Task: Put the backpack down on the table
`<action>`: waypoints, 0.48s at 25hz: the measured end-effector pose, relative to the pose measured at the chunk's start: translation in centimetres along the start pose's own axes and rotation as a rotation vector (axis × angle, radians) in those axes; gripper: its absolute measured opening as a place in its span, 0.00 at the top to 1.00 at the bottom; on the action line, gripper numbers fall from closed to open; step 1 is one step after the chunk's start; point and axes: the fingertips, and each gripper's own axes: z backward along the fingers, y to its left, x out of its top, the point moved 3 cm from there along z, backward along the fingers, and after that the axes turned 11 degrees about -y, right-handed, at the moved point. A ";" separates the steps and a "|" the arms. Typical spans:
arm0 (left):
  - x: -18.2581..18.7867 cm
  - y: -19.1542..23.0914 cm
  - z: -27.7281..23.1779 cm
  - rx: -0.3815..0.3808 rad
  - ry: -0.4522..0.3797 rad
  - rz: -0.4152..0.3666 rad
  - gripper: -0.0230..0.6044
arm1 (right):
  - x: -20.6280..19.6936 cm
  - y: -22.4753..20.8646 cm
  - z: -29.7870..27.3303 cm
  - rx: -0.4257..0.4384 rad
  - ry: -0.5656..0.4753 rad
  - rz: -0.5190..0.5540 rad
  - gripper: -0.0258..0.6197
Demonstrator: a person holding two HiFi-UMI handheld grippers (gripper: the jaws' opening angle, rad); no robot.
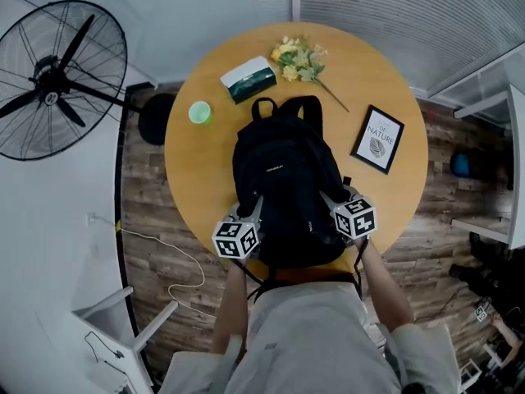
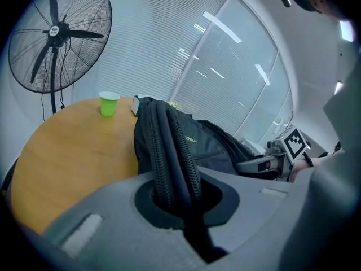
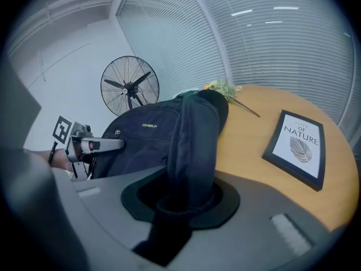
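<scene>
We read "NATURE" on frame (image 1: 378,139) at 2 o'clock; left gripper (image 1: 255,205), right gripper (image 1: 326,195) angled down, fingers (image 2: 101,219) clamped on backpack (image 1: 283,171).

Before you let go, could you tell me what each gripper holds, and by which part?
Black backpack: left gripper on its zippered side edge, right gripper on a fabric band.
</scene>
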 end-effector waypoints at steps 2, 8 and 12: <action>-0.3 0.5 -0.5 0.002 0.011 0.010 0.94 | -0.3 -0.3 -0.5 -0.009 0.014 -0.007 0.82; -1.3 1.8 -1.9 0.010 0.033 0.041 0.94 | -1.1 -1.5 -2.0 -0.034 0.045 -0.022 0.82; -1.9 2.5 -2.5 0.018 0.049 0.049 0.94 | -1.5 -2.2 -2.6 -0.046 0.057 -0.033 0.81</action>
